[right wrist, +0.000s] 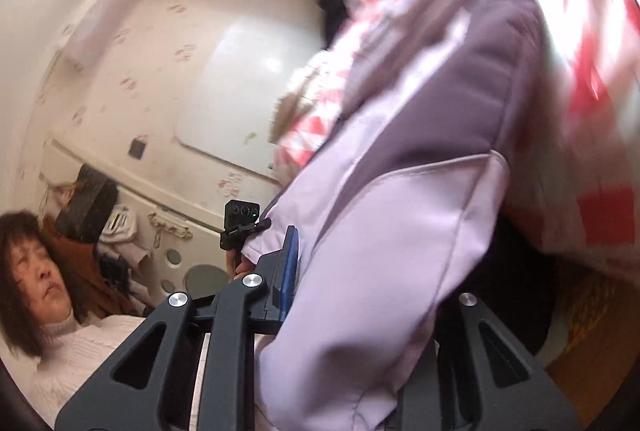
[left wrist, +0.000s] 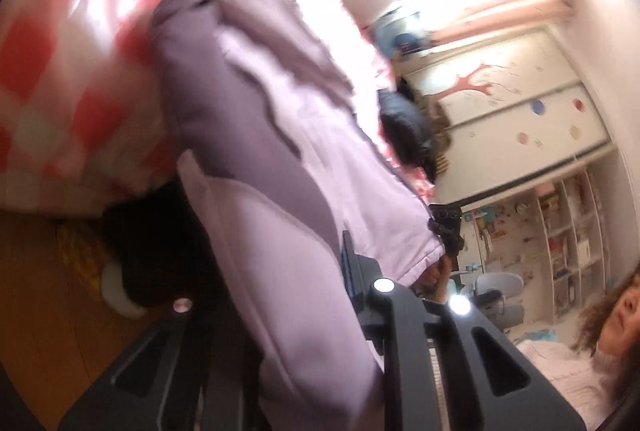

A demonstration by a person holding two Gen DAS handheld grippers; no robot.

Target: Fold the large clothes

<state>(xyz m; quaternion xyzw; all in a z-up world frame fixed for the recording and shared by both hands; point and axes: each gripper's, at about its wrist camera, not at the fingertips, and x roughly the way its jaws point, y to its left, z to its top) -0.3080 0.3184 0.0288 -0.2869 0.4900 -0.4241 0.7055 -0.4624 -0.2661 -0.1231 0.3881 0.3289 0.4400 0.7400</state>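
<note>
A lilac jacket [left wrist: 256, 111] with darker purple panels hangs stretched between both grippers, above a bed. In the left wrist view my left gripper [left wrist: 304, 271] is shut on one part of its edge, and the cloth hides the far finger. The right gripper's black body [left wrist: 444, 227] shows at the jacket's other corner. Seen from the right wrist, the jacket [right wrist: 420, 191] runs down between the fingers of my right gripper [right wrist: 360, 271], which is shut on it. The blue pad [right wrist: 290, 263] lies against the cloth. The left gripper [right wrist: 240, 219] appears small beyond it.
A red and white checked bedcover [left wrist: 60, 71] [right wrist: 592, 71] lies behind the jacket. A dark pile of clothes [left wrist: 404, 135] sits on it. Wooden floor [left wrist: 40, 291] runs beside the bed. A wardrobe [left wrist: 500, 99] and shelves [left wrist: 560, 239] stand behind the person [right wrist: 60, 311] in a white sweater.
</note>
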